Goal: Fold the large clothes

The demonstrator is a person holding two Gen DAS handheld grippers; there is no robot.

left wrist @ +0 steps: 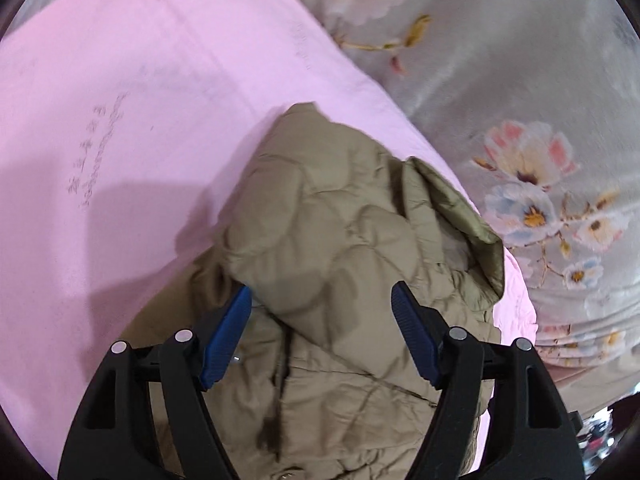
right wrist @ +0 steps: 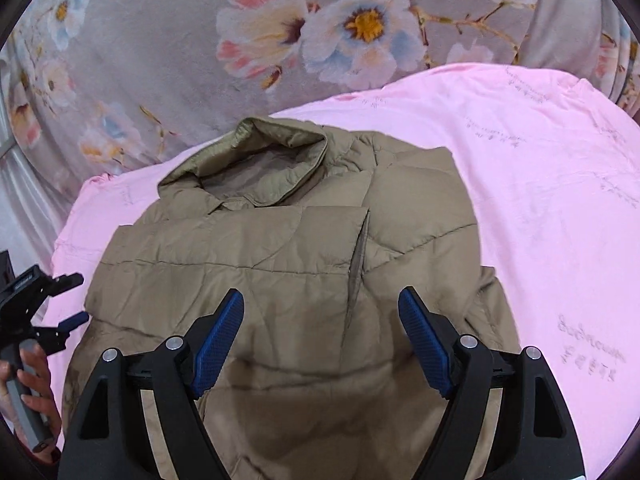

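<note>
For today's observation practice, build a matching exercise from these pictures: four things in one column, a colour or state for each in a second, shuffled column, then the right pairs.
Things:
1. jacket
2. sheet
3. blanket
4. right gripper

Descriptions:
A. grey with flowers
B. open, above the jacket
C. plain pink
D. tan, quilted, lying on the sheet

Pairs: 1-D, 2-C, 3-A, 4-B

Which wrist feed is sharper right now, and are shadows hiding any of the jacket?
Right wrist view: sharper, jacket seams crisp, gripper shadow darkening its near part. Left wrist view: softer, floral blanket smeared, shadow on the pink sheet. Both bend straight lines at the fisheye rim.
</note>
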